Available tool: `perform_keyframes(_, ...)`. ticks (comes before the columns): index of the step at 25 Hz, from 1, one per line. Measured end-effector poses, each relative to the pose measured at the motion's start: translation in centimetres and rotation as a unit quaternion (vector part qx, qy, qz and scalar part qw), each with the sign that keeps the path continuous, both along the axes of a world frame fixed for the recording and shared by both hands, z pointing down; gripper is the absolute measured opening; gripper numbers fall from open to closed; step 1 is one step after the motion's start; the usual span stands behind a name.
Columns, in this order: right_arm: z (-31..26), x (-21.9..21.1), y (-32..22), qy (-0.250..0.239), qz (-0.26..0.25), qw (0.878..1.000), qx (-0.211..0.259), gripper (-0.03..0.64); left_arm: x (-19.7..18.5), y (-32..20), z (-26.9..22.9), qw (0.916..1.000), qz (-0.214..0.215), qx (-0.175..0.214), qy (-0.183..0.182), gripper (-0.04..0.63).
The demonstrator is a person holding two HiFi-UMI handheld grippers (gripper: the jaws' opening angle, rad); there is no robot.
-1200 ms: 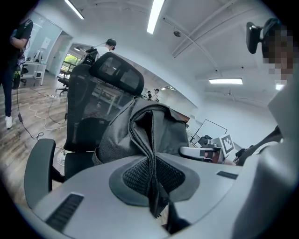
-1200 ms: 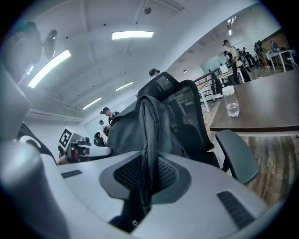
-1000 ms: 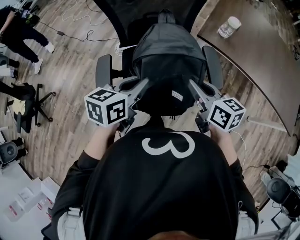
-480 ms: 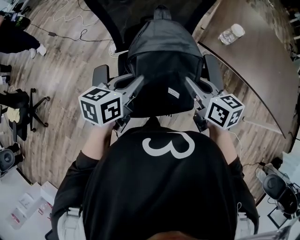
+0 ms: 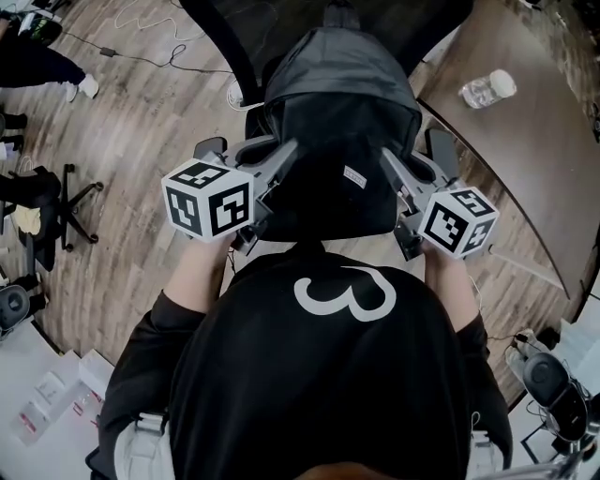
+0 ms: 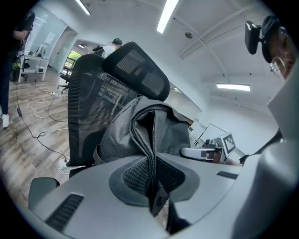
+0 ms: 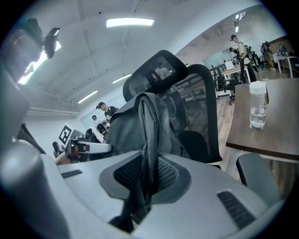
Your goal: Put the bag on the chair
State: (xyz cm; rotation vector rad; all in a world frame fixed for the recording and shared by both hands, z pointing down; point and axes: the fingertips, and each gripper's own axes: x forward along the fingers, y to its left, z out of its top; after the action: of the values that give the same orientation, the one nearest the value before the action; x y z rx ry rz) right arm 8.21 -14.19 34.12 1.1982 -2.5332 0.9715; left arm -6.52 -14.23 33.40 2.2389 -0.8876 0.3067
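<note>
Over the office chair's point(image 6: 86, 107) seat, between its armrests, the black backpack point(image 5: 337, 112) hangs with left tongs point(image 6: 152, 184) and right tongs point(image 7: 144, 186) each pinching a side seam; placement appears imminent, requiring lowering, then release.

The bag point(image 5: 337, 103), carried between the left gripper point(image 5: 284, 153) and the right gripper point(image 5: 389, 161), has travelled forward with them and now hangs over the seat of the chair point(image 5: 217, 23), closer to its backrest. The armrests point(image 5: 208, 148), plainly seen before, now lie mostly tucked beside the grippers. The bottle point(image 5: 487, 89) on the bench point(image 5: 525, 169) appears farther right in the head view.
</note>
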Motion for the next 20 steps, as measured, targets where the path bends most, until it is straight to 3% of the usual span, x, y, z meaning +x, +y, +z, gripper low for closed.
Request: perform_keyframes(20, 4.3, -1.4, -6.3, 0.018, 0.001, 1.0, -0.02, 0.061, -1.5, -5.9, 4.3, 0.9995, -0.003, -0.026, -0.019, 0.046)
